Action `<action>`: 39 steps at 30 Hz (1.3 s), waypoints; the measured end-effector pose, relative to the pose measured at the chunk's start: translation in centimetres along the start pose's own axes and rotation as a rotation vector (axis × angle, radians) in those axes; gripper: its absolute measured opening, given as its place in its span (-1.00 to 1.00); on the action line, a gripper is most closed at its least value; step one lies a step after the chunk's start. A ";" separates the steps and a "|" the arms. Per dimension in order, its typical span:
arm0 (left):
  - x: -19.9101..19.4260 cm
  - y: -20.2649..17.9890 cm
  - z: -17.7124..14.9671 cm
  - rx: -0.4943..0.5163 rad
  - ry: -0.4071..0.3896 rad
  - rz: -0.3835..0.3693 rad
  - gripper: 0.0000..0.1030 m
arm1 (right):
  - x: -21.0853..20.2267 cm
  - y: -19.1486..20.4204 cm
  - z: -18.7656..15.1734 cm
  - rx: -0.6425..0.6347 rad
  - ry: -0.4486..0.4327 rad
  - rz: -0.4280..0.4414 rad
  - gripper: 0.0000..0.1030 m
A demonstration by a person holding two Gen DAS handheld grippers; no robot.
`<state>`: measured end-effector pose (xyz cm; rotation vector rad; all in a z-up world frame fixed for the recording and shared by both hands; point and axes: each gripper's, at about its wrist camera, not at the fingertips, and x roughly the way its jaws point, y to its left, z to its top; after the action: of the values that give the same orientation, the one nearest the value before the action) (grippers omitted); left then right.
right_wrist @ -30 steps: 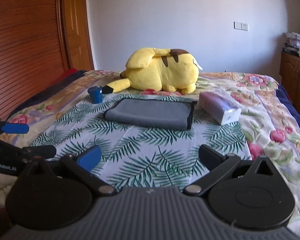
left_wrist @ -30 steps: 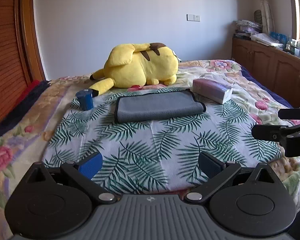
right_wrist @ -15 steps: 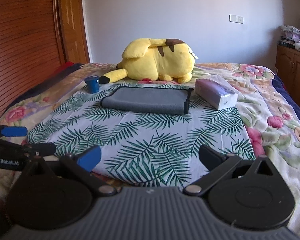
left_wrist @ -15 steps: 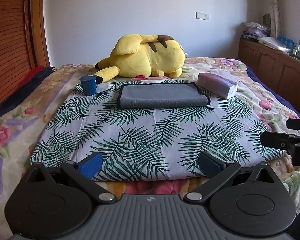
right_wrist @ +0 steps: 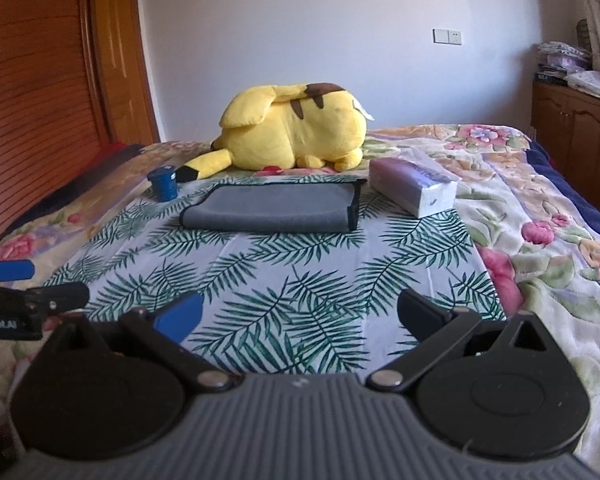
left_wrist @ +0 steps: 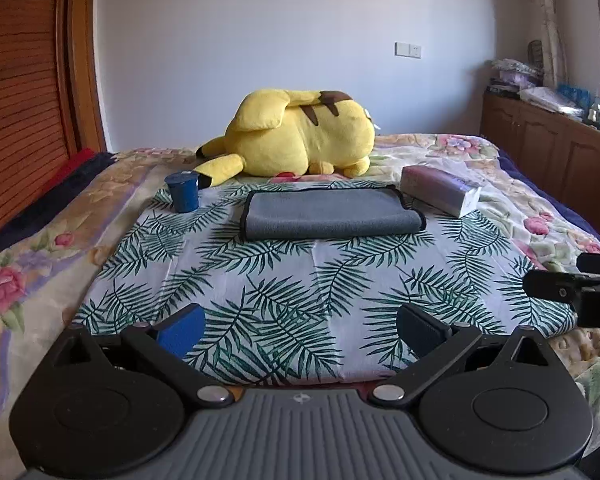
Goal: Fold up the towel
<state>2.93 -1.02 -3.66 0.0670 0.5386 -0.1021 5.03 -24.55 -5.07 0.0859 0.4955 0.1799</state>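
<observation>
Towel [left_wrist: 328, 212]: folded, far across bedspread [left_wrist: 284, 280], between blue cup [left_wrist: 184, 192] and tissue pack [left_wrist: 440, 192].
Left gripper [left_wrist: 300, 326]: spread, empty.
Right gripper [right_wrist: 300, 316]: spread, empty.
Risk: I judge a careless reach could snag the bedspread.

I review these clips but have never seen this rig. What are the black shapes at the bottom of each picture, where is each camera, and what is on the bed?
No robot here: a person holds one two-finger gripper in each hand, with a fisheye camera on each looking along its fingers. The black shapes are those grippers.

The left gripper and the right gripper are both open and hold nothing. Each also shows at the edge of the other's picture.

On the leaf-print sheet lies a gray towel, folded flat. Beside it are a blue cup and a tissue pack; a yellow plush toy lies behind.
</observation>
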 end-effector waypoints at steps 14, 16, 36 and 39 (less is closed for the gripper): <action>-1.6 -0.1 0.7 0.025 -0.097 0.024 1.00 | -1.0 -0.3 0.3 0.004 -0.084 -0.036 1.00; -1.8 -0.2 0.8 0.028 -0.111 0.029 1.00 | -1.1 -0.3 0.3 0.004 -0.095 -0.039 1.00; -3.5 -0.2 1.6 0.033 -0.204 0.051 1.00 | -2.0 -0.4 0.5 -0.007 -0.163 -0.072 1.00; -3.7 -0.2 1.7 0.033 -0.214 0.053 1.00 | -2.3 -0.5 0.5 -0.007 -0.178 -0.073 1.00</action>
<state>0.59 -1.09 -0.33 0.1014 0.3213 -0.0660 3.36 -25.49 -3.62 0.0764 0.3196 0.1017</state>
